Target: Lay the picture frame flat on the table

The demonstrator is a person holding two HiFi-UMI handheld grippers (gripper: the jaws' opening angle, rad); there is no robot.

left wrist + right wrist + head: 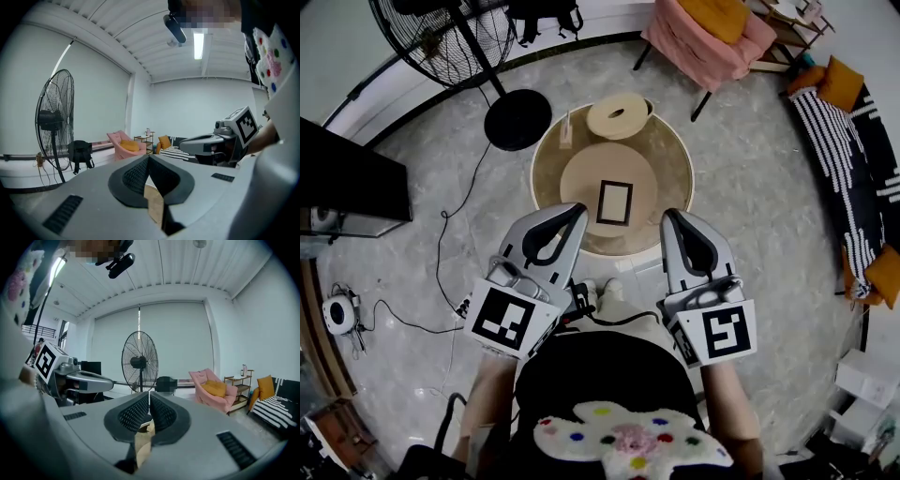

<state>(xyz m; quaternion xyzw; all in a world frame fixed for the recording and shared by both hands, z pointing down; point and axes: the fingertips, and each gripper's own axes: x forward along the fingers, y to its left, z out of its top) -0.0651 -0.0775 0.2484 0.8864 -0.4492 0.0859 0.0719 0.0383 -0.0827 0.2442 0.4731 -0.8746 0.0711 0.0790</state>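
Observation:
The picture frame [614, 202], black-edged with a white middle, looks to lie flat on a round tan mat in the middle of the round table [670, 155]. My left gripper [577, 212] is at the table's near edge, left of the frame, and does not touch it. Its jaws are shut and empty, and they meet tip to tip in the left gripper view [149, 156]. My right gripper [669, 216] is level with it, right of the frame. It is also shut with nothing held, as the right gripper view [149, 393] shows.
A tan ring-shaped object [619, 114] and a small upright item [566, 131] sit at the table's far edge. A standing fan with a black round base [517, 119] is beyond. A pink armchair [708, 37], striped sofa [853, 159], dark cabinet [347, 178] and floor cables [450, 225] surround the table.

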